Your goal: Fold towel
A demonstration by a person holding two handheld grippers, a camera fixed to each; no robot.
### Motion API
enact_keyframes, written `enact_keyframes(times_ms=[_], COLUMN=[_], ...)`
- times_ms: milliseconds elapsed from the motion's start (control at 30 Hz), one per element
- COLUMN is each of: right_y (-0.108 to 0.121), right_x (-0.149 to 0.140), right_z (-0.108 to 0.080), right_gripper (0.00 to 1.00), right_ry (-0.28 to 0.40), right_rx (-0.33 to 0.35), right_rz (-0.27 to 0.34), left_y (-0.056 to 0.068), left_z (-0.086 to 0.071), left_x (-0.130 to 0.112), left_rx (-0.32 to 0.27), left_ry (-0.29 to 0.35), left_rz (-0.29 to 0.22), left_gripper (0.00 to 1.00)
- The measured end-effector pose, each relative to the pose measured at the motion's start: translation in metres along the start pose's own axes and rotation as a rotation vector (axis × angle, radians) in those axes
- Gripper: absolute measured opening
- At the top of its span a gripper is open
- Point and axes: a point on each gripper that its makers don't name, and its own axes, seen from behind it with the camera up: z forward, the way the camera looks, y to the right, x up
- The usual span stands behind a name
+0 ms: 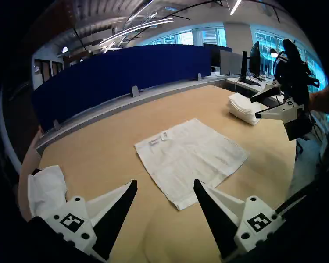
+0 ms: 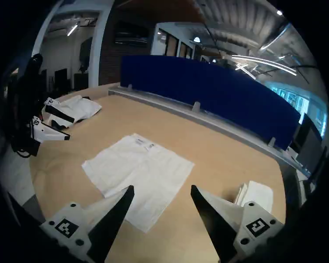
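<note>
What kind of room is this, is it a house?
It looks like an office, not a house. A long blue divider screen runs behind the wooden table, computer monitors stand nearby, and strip lights hang from a bare ceiling. A white towel lies flat on the table.

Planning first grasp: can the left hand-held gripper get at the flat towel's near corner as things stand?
Likely yes. The left hand-held gripper is open, the towel lies flat with its near corner close ahead of it, and nothing stands between.
</note>
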Motion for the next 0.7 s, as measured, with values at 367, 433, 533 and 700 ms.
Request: enact_keyframes(times_ms=[367,433,533,700], right_y=[-0.014,-0.015,-0.019,-0.027], right_x=[-0.049,-0.056,-0.068,-0.085], right_z=[0.025,0.028,0.033,0.040], right_gripper=[1.00,1.00,1.00,1.00], right_ry=[-0.077,-0.091,-0.112,-0.149], right_rx=[0.026,0.028,0.037,0.060], right_rz=[0.002,0.005,0.007,0.023], left_y=[0.018,0.020,0.022,0.025], left_z=[0.028,0.031,0.037,0.045], left_x=[-0.044,-0.049,-0.057,-0.069], left_rx=[-0.040,-0.047,-0.057,-0.077], left_ry=[-0.082,-0.095,-0.115,-0.153], left_rz=[0.003,-0.001,-0.006,-0.006], left_gripper=[0.96,0.96,0.96,0.96])
